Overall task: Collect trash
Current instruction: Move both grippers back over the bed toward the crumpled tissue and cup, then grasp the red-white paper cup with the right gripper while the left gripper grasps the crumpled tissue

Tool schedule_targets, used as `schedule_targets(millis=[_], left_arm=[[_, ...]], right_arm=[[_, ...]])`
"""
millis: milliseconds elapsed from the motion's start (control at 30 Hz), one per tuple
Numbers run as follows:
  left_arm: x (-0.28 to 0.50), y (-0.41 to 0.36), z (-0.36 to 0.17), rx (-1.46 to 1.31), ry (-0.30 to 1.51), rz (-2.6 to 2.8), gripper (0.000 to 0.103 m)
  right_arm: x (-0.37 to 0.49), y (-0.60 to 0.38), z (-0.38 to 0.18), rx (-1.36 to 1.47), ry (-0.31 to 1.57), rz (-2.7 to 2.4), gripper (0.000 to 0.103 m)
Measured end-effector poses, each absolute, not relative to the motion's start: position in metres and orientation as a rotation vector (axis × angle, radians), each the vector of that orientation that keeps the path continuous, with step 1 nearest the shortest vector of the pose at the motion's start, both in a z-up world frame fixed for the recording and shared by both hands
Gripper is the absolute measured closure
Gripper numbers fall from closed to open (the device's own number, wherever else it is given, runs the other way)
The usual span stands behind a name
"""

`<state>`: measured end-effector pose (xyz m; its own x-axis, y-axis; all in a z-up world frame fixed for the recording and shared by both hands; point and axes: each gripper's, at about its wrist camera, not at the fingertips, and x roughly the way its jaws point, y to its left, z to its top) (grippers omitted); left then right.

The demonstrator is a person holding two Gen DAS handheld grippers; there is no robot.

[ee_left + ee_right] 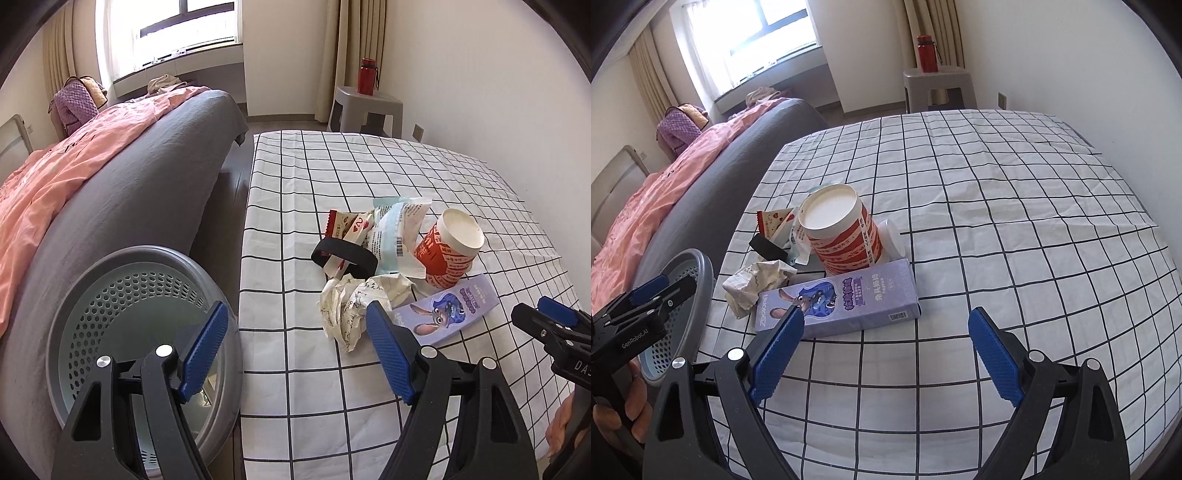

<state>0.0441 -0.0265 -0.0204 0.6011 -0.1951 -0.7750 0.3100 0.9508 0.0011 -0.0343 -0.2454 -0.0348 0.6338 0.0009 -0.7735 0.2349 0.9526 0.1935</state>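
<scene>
A pile of trash lies on the checked tablecloth (303,369): crumpled paper (347,306), a purple box with a rabbit picture (443,314), a red-and-white paper cup (450,247), a pale blue wrapper (395,229), a red snack wrapper (347,225) and a black band (343,258). My left gripper (295,325) is open and empty, just short of the crumpled paper. My right gripper (886,328) is open and empty, its left finger by the purple box (842,299). The cup (842,232) and paper (757,280) lie beyond. A grey perforated bin (140,295) stands left of the table.
A bed with a grey cover (129,192) and pink quilt (55,177) lies to the left. A grey stool (365,107) with a red bottle (367,75) stands at the far wall. The right gripper shows in the left wrist view (554,321).
</scene>
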Motion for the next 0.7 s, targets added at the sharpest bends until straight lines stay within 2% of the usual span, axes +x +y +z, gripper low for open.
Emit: schedule_targets(millis=[567, 633, 700], left_arm=[[0.054, -0.020, -0.037, 0.131, 0.902, -0.248, 0.029], [0.054, -0.020, -0.038, 0.131, 0.904, -0.249, 0.029], [0.054, -0.020, -0.039, 0.131, 0.904, -0.249, 0.029]], right_arm=[[0.047, -0.229, -0.054, 0.235, 0.872, -0.089, 0.014], [0.052, -0.228, -0.055, 0.236, 0.868, -0.085, 0.015], [0.056, -0.227, -0.056, 0.234, 0.869, -0.082, 0.021]])
